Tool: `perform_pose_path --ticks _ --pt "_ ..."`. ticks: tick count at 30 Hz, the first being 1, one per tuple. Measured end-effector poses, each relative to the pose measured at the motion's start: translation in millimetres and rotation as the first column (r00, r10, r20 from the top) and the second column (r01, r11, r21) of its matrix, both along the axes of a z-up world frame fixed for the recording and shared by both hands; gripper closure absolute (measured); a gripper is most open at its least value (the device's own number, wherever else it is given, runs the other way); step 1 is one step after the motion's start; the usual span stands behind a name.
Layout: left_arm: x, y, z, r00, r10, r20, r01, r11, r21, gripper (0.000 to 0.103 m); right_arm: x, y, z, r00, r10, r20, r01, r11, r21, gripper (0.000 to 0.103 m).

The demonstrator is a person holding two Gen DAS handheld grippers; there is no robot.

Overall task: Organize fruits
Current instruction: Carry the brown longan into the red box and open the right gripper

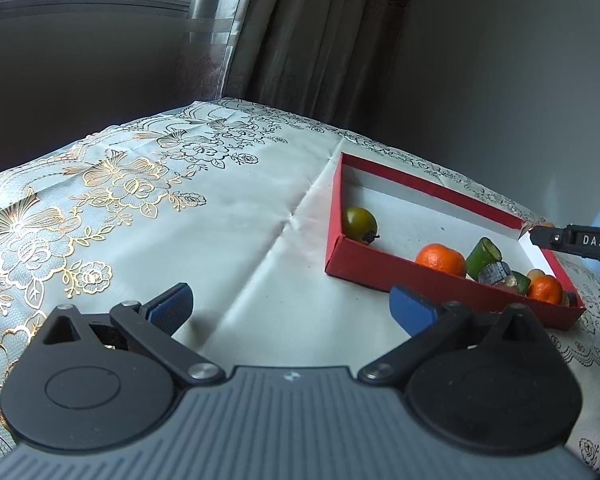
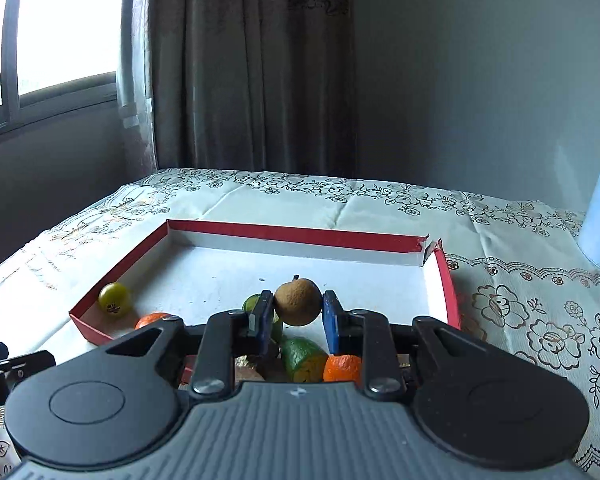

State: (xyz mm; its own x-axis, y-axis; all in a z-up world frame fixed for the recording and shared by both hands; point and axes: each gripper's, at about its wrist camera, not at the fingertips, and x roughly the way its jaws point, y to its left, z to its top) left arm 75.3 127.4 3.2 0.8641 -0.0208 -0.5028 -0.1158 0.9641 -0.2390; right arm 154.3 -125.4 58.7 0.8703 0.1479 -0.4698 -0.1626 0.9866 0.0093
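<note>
Right wrist view: your right gripper (image 2: 298, 312) was clamped on a round brown fruit (image 2: 298, 301), held above the red tray (image 2: 300, 234). Only the pad tips gripped it; a jolt could have rolled it out. Left gripper (image 1: 288, 306) gaped, holding nothing.

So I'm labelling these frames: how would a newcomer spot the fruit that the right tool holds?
Find the shallow red box on the floral tablecloth. Above its near end, the right tool pinches a round fruit between blue pads. It alone is dull brown with a small stem; its neighbours are orange or green.
</note>
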Motion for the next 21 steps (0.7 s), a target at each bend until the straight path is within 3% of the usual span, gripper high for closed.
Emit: perform_pose_path --ticks 13,17,21 --pt "1 0 -1 1.0 0.0 -0.005 0.0 1.0 0.003 0.0 66 -15 -25 0.991 -0.053 -0.124 0.053 0.999 -0.002 0.077" --pt "1 0 -1 1.0 0.004 -0.007 -0.004 1.0 0.004 0.0 55 -24 -22 0.991 -0.079 -0.108 0.083 0.996 0.039 0.077" --pt "1 0 0 1.0 0.008 -0.009 -0.008 1.0 0.01 0.0 14 -34 -15 0.997 -0.054 -0.062 0.058 0.996 0.067 0.077"
